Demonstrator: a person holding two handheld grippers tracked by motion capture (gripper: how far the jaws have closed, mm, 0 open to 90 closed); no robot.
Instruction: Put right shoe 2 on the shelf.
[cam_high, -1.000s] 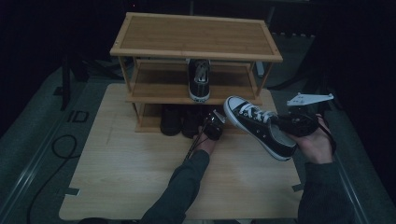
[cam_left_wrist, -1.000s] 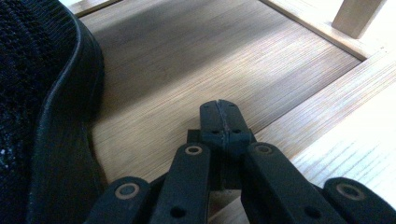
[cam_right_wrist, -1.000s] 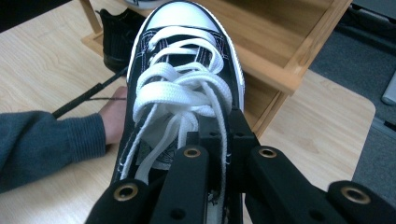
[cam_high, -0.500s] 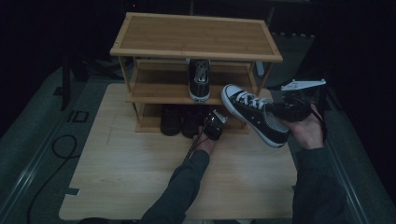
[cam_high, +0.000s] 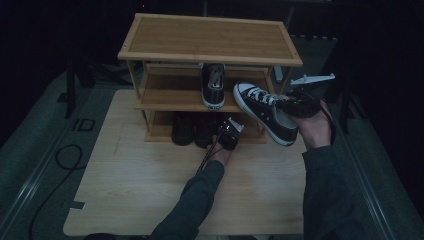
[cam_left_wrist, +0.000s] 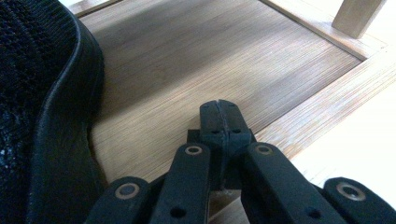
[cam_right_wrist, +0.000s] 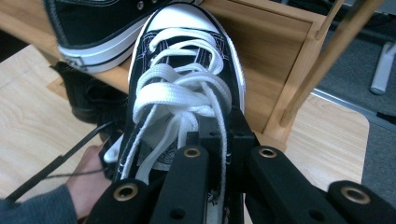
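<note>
My right gripper (cam_high: 296, 106) is shut on the heel end of a black sneaker (cam_high: 262, 112) with white laces. It holds the sneaker in the air with its white toe (cam_right_wrist: 187, 28) at the right part of the rack's middle shelf (cam_high: 165, 106). In the right gripper view my jaws (cam_right_wrist: 219, 135) clamp the shoe's collar behind the laces. A matching sneaker (cam_high: 213, 89) stands on that shelf. My left gripper (cam_high: 228, 134) is shut and empty, low at the bottom shelf (cam_left_wrist: 196, 60), beside a black shoe (cam_left_wrist: 46, 121).
The wooden shoe rack (cam_high: 210, 37) stands at the back of a light wooden board (cam_high: 130, 185). Dark shoes (cam_high: 192, 130) fill the bottom shelf's left half. A rack post (cam_right_wrist: 308, 70) rises right of the held sneaker. A black cable (cam_high: 60, 160) lies off the board at left.
My right hand has carried the sneaker up and toward the rack, its toe now at the middle shelf. The left hand has stayed where it was.
</note>
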